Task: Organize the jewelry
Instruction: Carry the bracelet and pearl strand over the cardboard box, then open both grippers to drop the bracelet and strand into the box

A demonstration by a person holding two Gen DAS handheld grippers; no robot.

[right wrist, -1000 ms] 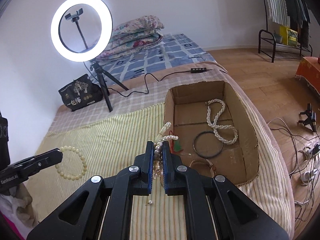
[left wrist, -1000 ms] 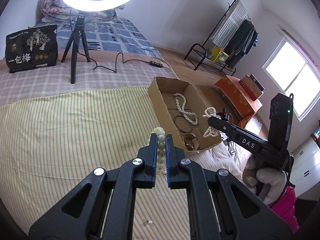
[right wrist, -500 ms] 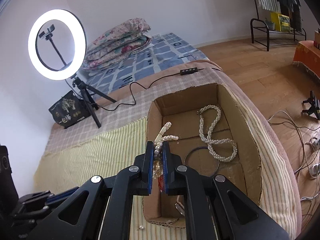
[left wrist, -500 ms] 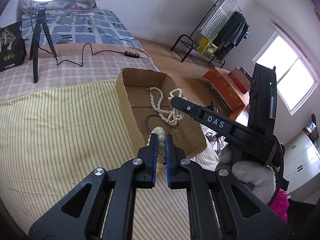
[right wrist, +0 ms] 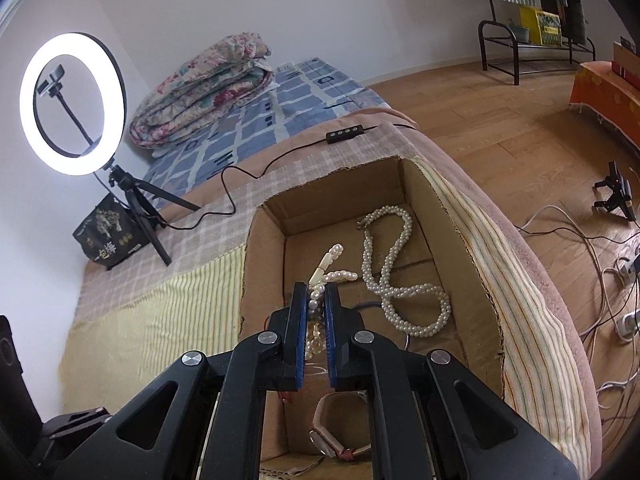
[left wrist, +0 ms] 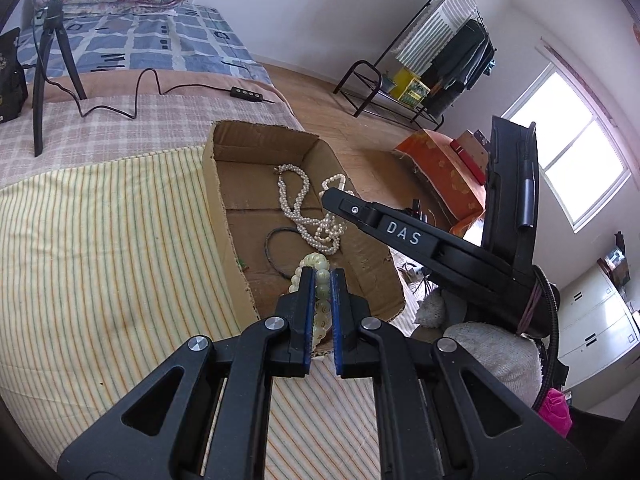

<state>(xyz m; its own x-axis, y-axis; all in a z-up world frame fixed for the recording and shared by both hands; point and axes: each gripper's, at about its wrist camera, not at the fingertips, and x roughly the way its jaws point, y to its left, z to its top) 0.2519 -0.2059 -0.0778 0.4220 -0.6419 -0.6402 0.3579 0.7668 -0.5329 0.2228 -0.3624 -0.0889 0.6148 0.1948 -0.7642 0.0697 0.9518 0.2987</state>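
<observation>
While my left gripper [left wrist: 322, 280] hangs over the near corner of the cardboard box [left wrist: 218, 200] on the bed, its jaws are clenched on a pale green bead bracelet [left wrist: 316, 264], whose beads loop out above and below the pads. My right gripper [right wrist: 316, 296] is over the box interior, jaws clamped on a pearl strand [right wrist: 332, 274] poking past the tips; a twisted pearl necklace [right wrist: 394, 276] lies on the box floor just beside it.

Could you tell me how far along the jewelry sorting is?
Already in the cardboard box: a twisted pearl necklace, a dark bangle and a watch. In hand: the left gripper carries a pale bead bracelet; the right gripper carries a pearl strand. Both remain to be dropped in.
</observation>
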